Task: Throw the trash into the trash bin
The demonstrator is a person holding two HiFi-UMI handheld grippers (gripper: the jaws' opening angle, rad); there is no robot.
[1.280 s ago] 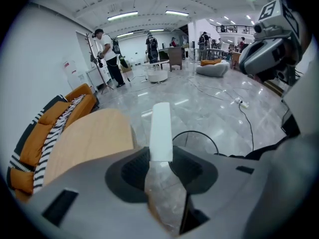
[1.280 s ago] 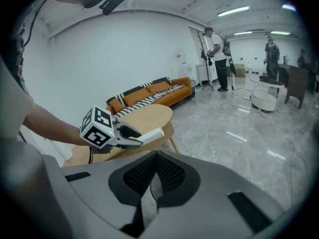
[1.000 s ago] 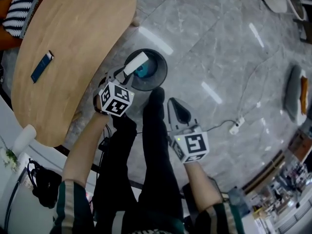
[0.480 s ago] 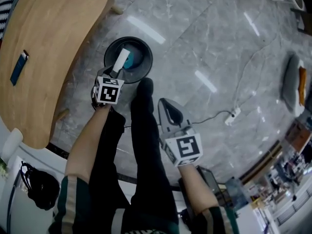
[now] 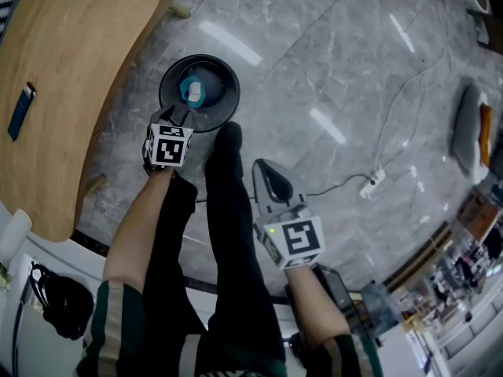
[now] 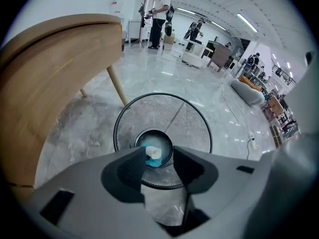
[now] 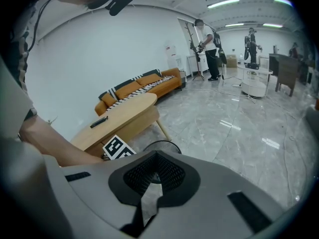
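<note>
Left claw (image 6: 158,152): released; the jaws stand apart and have just been opening, with nothing pinched between them; it points steeply down over the near rim of the bin
Right claw (image 5: 265,170): clenched, jaw tips meeting on nothing; it hangs to the right of the left claw and nearer the person, above bare floor
Trash (image 6: 153,155): a white and teal crumple lying on the bin's bottom, below and just past the left claw's tips, seen through the gap between the jaws and touching neither
Trash bin (image 5: 226,100): round, black mesh, upright on the floor; right under the left claw's tips, ahead and to the left of the right claw
Surface (image 5: 71,77): curved pale wood, to the left of the left claw; one slanted leg (image 6: 117,85) stands beyond the bin
Dark blue flat thing (image 5: 20,110): lies on the surface, well to the left of the left claw
Trousered leg (image 5: 228,234): black, stretched out between the two claws, its foot just beside the bin
Floor (image 5: 354,69): glossy grey marble under both claws
White cable and plug block (image 5: 369,185): on the floor, well to the right of the right claw
</note>
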